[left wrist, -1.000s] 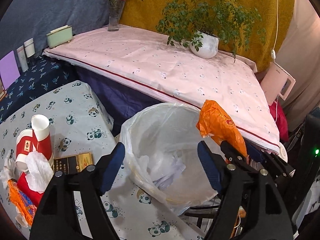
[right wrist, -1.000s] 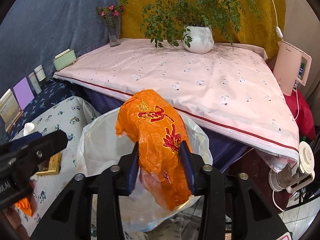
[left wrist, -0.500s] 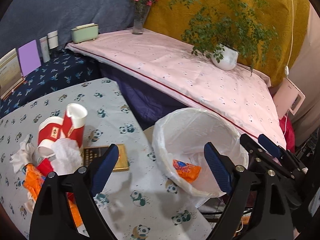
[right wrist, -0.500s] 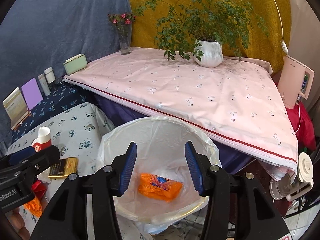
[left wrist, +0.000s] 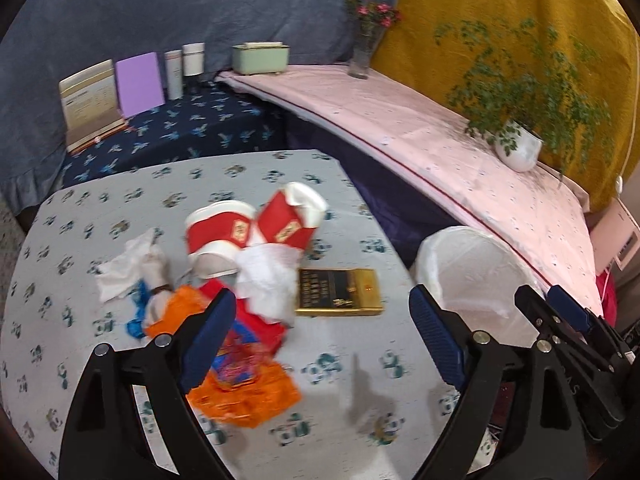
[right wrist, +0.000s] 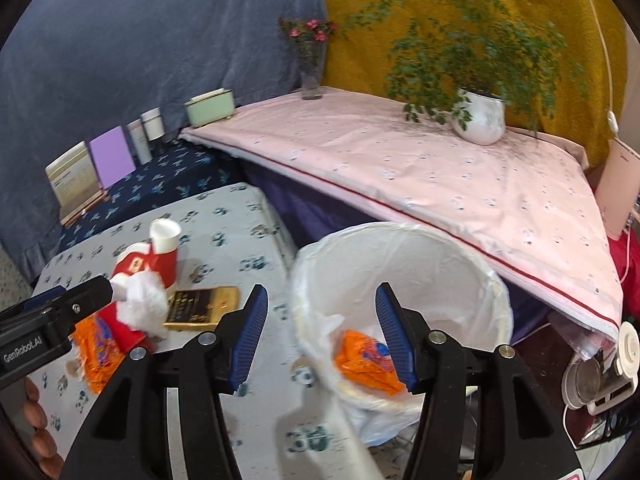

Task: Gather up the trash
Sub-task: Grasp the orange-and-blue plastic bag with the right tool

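1. The left gripper point(left wrist: 320, 320) hangs wide open and empty above the trash pile point(left wrist: 240, 300) on the bench point(left wrist: 340, 420); closing there could snag several pieces, dropping some short of the bin point(right wrist: 400, 300).
2. The right gripper point(right wrist: 322, 336), jaws just opened and empty, hovers at the bin's near rim and might tip it.

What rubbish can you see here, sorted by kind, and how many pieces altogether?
Red paper cups: 2
White tissues: 2
Orange wrappers: 2, one on the table, one in the bin
Gold box: 1
Total: 7
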{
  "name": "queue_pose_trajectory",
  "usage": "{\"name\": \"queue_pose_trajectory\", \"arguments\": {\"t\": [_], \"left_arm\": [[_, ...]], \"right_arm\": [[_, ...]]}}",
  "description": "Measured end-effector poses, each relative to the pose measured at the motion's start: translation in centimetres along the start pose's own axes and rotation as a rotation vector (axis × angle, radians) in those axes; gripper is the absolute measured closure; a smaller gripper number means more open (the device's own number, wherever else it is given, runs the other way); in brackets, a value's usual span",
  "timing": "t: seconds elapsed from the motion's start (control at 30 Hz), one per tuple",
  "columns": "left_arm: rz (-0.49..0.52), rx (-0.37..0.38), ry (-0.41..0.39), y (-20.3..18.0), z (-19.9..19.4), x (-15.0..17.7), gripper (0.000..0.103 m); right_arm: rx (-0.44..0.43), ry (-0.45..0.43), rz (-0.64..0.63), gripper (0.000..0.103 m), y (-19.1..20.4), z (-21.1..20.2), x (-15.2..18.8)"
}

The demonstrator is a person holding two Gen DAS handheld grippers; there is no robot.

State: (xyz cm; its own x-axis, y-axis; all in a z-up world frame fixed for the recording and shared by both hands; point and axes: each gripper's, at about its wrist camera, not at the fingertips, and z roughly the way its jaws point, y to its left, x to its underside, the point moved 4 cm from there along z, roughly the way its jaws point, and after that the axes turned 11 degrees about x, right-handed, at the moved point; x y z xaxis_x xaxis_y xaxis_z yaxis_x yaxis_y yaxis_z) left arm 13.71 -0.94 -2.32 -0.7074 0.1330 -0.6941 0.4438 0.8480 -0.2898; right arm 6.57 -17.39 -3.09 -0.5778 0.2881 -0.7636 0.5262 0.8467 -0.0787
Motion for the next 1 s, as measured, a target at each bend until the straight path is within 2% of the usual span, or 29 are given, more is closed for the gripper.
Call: {"name": "queue_pose_trajectory", "arguments": {"t": [0.43, 1.0], "left_arm": [[-0.110, -0.139, -0.013, 9.1, -4.1, 2.2, 0.019], [-0.240, -0.215, -0.007, 16.9, -6.4, 5.1, 0.019]], "right_arm": [[-0.149, 0.040, -0.137, 0.048, 9.3, -2.0, 2.9], [-0.249, 0.136, -0.238, 0.048, 16.9, -0.9, 5.9]]}}
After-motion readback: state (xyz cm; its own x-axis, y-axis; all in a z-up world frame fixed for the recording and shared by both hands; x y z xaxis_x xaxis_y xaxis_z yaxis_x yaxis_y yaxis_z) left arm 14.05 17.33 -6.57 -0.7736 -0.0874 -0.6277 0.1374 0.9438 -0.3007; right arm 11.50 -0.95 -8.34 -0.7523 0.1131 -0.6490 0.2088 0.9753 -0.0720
